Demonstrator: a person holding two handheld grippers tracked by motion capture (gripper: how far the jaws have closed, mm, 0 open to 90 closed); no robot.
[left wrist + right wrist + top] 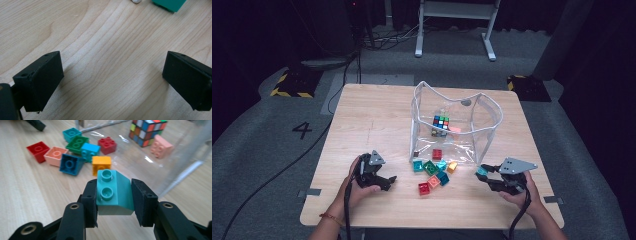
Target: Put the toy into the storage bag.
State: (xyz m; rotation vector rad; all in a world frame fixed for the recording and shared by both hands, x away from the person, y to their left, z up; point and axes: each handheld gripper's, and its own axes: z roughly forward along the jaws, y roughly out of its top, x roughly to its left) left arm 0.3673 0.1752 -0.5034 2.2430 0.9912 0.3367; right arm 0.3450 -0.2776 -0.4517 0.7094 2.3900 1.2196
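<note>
Right gripper [113, 202] pinches a teal brick [113, 192], seemingly bound for the clear bag [484, 120] beyond; left gripper [112, 80] rests spread, empty.

readable: "4" | on: grey floor [303, 130] left of table

A wooden counter [362, 115] stands on a grey carpet floor [257, 145]. A white number four [302, 130] is on the floor at the left. White frame legs [454, 30] stand far back. The room is dark.
</note>
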